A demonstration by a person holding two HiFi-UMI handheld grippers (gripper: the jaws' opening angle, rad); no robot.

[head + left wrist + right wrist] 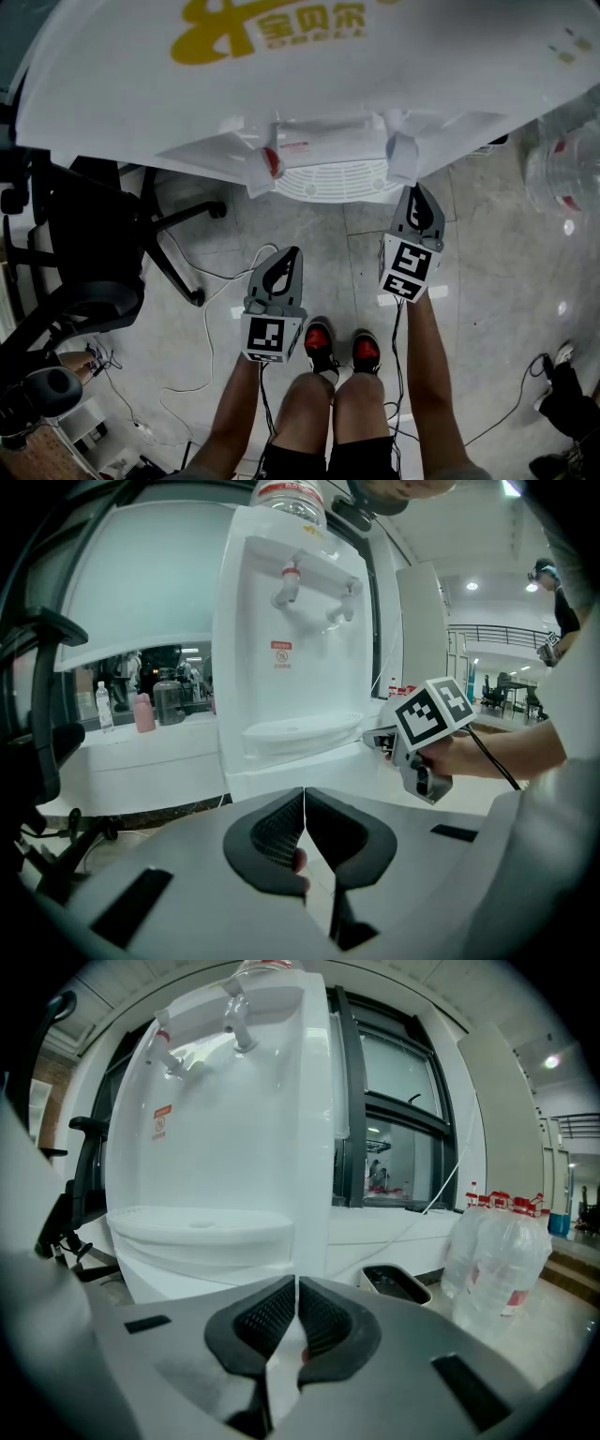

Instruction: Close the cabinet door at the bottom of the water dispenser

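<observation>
The white water dispenser (309, 75) with its two taps and drip tray (337, 178) stands ahead of me. Its lower cabinet front (309, 775) shows only as a flush white face below the tray; I cannot make out a door gap. My right gripper (415, 192) is shut and empty, its tips close to the cabinet's right front corner (309, 1204); the left gripper view shows it there too, right gripper (377, 741). My left gripper (285, 255) is shut and empty and held back from the dispenser, over the floor. Its jaws meet with no gap, left gripper (304, 803).
A black office chair (84, 253) stands at the left. White cables (206, 328) trail over the tiled floor. Large water bottles (497, 1251) and a black tray (394, 1283) sit right of the dispenser. My shoes (337, 345) are below the grippers. Another person (553, 583) stands far right.
</observation>
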